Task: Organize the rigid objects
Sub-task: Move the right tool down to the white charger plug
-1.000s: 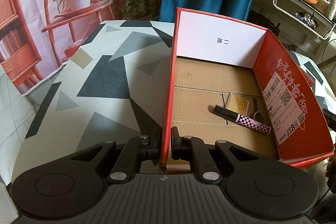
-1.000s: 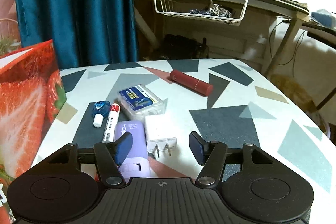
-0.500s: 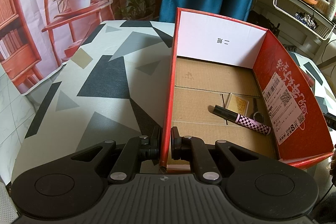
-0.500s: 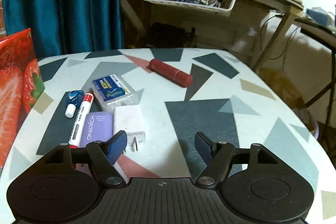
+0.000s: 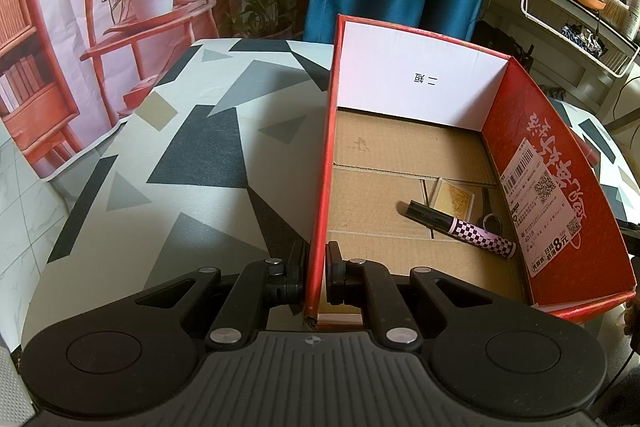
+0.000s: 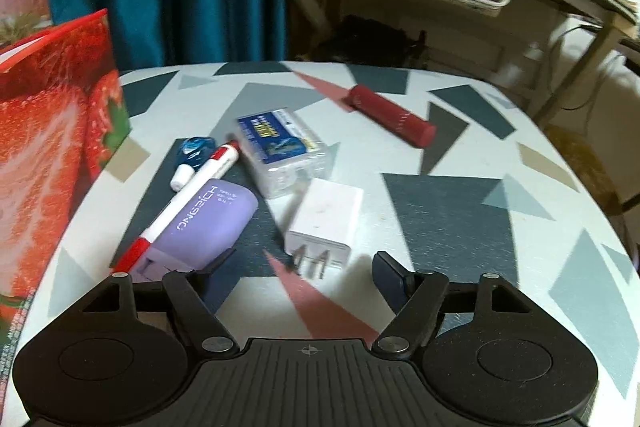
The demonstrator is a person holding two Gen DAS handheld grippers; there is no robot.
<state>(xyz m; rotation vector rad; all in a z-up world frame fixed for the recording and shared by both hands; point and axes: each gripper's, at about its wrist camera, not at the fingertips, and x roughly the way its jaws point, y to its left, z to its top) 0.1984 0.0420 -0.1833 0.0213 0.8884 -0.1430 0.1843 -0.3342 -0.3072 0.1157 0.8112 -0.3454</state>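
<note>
Two fingers [image 6: 390,277] flank white charger [image 6: 324,223] (prongs nearest), spread wide.

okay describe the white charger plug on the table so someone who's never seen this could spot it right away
Start at the red strawberry box on the patterned table; a cluster of small items lies to its right. The white charger plug is the item nearest the open right claw. Unlike the purple case beside it, it is a plain white block with two metal prongs.

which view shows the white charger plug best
The right wrist view: the white charger plug lies in full sight on the table, prongs toward the open right gripper. The left wrist view shows none of it, only the left gripper clamped on the red box wall.
</note>
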